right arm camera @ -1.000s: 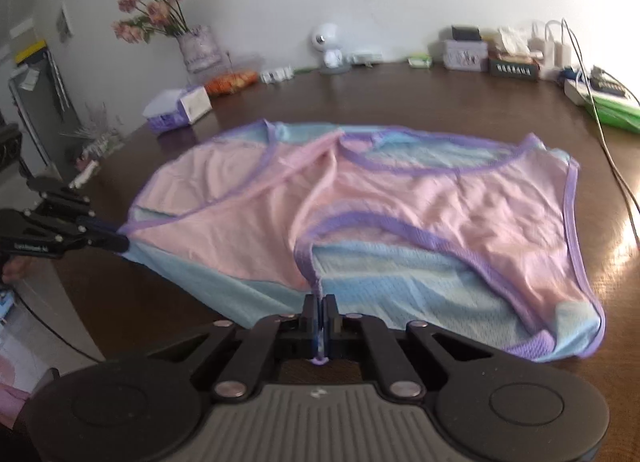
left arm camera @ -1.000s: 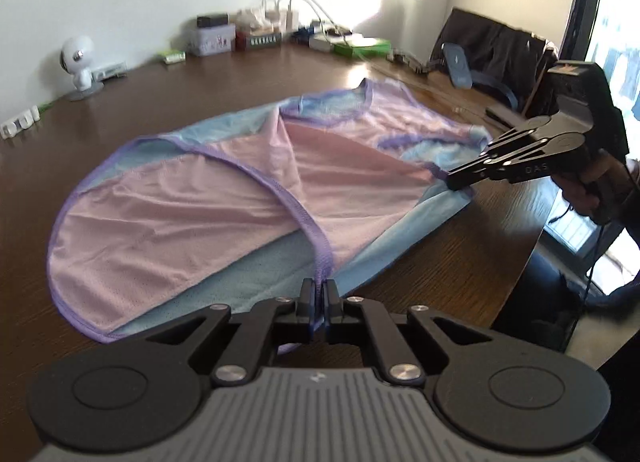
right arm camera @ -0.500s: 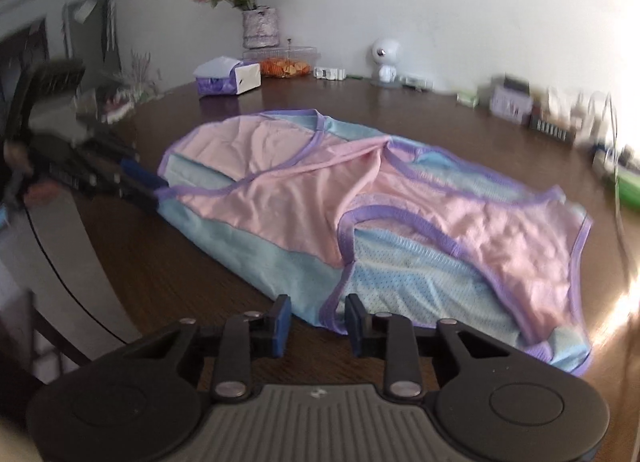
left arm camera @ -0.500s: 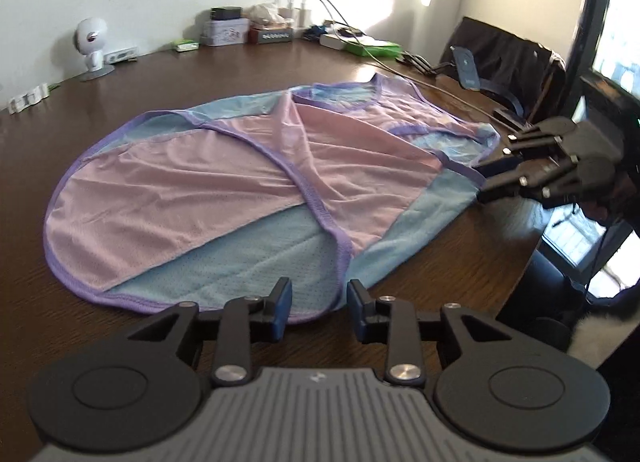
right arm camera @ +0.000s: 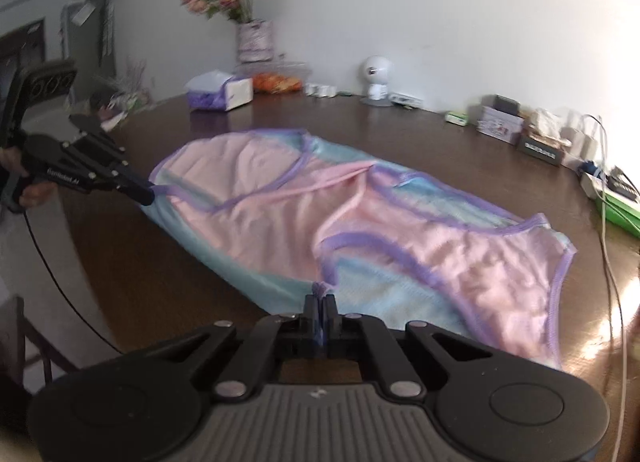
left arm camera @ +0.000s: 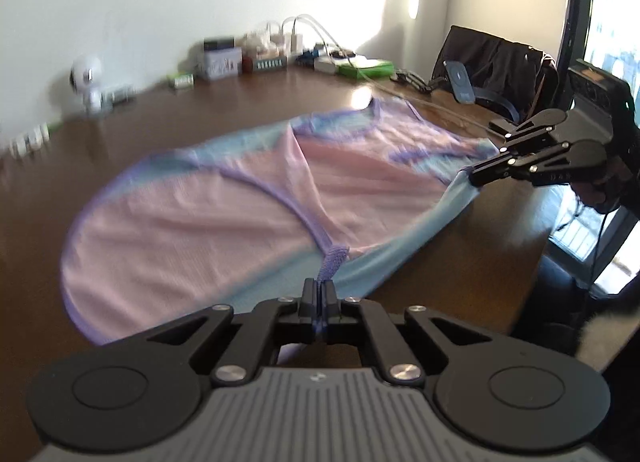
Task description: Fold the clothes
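Both tongs are pinching the near edge of the garment after their jaws have just been closing on it.

From the left wrist view, the left tongs (left arm camera: pixel 319 288) are clamping a bunched bit of purple trim, with cloth showing between the jaws. The garment (left arm camera: pixel 240 198), a pink and light-blue mesh top, is lying spread across the dark tabletop (left arm camera: pixel 120 134), with its blue edge drawn up toward the right tongs (left arm camera: pixel 474 179), which are biting its far corner. The bite here is looking thin: only the trim is sitting between the jaws, so a quick lift could be pulling it free. This view is blurring, so how deep the cloth sits I cannot tell.

From the right wrist view, the right tongs (right arm camera: pixel 320 300) are closed on a small tuft of purple trim at the near edge of the garment (right arm camera: pixel 360 222). The left tongs (right arm camera: pixel 149 195) are gripping the far corner of the hem. The pink layer is lying rumpled over the blue one, so folding from here could be trapping creases or dragging only one layer across. A white cable (right arm camera: pixel 608 246) is running along the tabletop (right arm camera: pixel 160 282) just beside the garment's right end, and swinging cloth could be snagging it. Uneven lifting by the two hands is likely to skew the fold.
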Motion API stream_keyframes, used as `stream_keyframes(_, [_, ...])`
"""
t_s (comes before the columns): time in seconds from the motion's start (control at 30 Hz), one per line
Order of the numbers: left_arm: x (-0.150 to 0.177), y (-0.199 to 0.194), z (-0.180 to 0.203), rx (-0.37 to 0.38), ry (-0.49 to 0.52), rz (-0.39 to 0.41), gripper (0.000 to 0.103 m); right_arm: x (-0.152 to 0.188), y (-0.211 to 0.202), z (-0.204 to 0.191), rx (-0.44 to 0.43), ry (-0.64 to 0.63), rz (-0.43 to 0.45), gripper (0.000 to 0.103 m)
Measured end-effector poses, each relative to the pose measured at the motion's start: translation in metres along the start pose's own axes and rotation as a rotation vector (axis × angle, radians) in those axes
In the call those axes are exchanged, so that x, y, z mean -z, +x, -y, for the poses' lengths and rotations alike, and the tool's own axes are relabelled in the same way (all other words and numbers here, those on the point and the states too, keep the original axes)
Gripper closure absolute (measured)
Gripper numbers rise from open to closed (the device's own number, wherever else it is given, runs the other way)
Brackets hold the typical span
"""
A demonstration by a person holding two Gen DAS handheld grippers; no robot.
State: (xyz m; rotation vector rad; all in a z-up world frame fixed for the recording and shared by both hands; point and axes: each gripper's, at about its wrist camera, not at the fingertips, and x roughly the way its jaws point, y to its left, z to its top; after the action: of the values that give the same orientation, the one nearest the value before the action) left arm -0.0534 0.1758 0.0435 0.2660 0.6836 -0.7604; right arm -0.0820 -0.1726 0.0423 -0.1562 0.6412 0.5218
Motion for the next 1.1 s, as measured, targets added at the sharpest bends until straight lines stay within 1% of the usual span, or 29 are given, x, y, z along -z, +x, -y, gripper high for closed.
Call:
stream_keyframes(0.1, [-0.034,0.014,-0.017,-0.002,0.057,0.015,0.101,-0.026,0.011,0.023,0.022,0.034,0.009,0.103])
stream_keyframes(0.2, [-0.064,0.042,-0.038,0.001,0.082,0.006,0.101,-0.052,0.043,0.047,0.073,0.036,-0.012,0.102])
stream_keyframes(0.27, [-0.077,0.063,-0.052,-0.007,0.057,-0.012,0.101,-0.065,0.070,0.061,0.078,0.046,-0.047,0.102])
stream_keyframes(0.3, [-0.079,0.071,-0.060,-0.021,0.038,-0.013,0.100,-0.069,0.080,0.066,0.084,0.051,-0.055,0.099])
stream_keyframes(0.33, [-0.078,0.076,-0.068,-0.027,0.004,-0.023,0.097,-0.072,0.088,0.071,0.095,0.059,-0.057,0.094])
stream_keyframes(0.37, [-0.076,0.079,-0.075,-0.032,-0.028,-0.031,0.097,-0.075,0.091,0.075,0.108,0.060,-0.061,0.092])
stream_keyframes(0.4, [-0.070,0.075,-0.079,-0.030,-0.053,-0.029,0.096,-0.076,0.084,0.078,0.116,0.052,-0.054,0.090])
stream_keyframes(0.47, [-0.052,0.060,-0.085,-0.017,-0.099,-0.009,0.084,-0.073,0.057,0.087,0.118,0.027,-0.013,0.076])
stream_keyframes(0.5, [-0.042,0.052,-0.088,-0.018,-0.132,-0.005,0.070,-0.069,0.041,0.093,0.114,0.012,0.000,0.062])
stream_keyframes(0.53, [-0.032,0.046,-0.090,-0.026,-0.161,-0.006,0.063,-0.062,0.024,0.099,0.102,-0.008,0.007,0.059])
stream_keyframes(0.6, [-0.014,0.036,-0.090,-0.045,-0.203,-0.010,0.063,-0.040,-0.006,0.107,0.065,-0.055,-0.001,0.058])
stream_keyframes(0.63, [-0.005,0.032,-0.090,-0.055,-0.222,-0.014,0.063,-0.029,-0.016,0.107,0.056,-0.065,-0.021,0.056])
stream_keyframes(0.7, [0.007,0.029,-0.089,-0.072,-0.239,-0.031,0.064,-0.009,-0.025,0.103,0.046,-0.065,-0.068,0.056])
stream_keyframes(0.77, [0.014,0.027,-0.088,-0.085,-0.242,-0.039,0.072,0.004,-0.023,0.098,0.056,-0.076,-0.094,0.058])
stream_keyframes(0.8, [0.017,0.026,-0.087,-0.091,-0.240,-0.040,0.080,0.008,-0.019,0.098,0.069,-0.073,-0.106,0.062])
stream_keyframes(0.83, [0.019,0.025,-0.087,-0.097,-0.239,-0.041,0.090,0.011,-0.015,0.100,0.088,-0.056,-0.120,0.074])
stream_keyframes(0.9, [0.023,0.023,-0.086,-0.106,-0.234,-0.039,0.095,0.011,-0.009,0.109,0.093,-0.011,-0.135,0.098])
stream_keyframes(1.0, [0.025,0.023,-0.085,-0.114,-0.210,-0.040,0.097,0.001,-0.020,0.120,0.029,-0.012,-0.121,0.099])
stream_keyframes(1.07, [0.024,0.023,-0.086,-0.117,-0.203,-0.042,0.098,-0.010,-0.024,0.136,0.007,0.002,-0.102,0.099])
stream_keyframes(1.1, [0.024,0.024,-0.087,-0.120,-0.202,-0.042,0.098,-0.016,-0.021,0.145,0.002,0.012,-0.107,0.098])
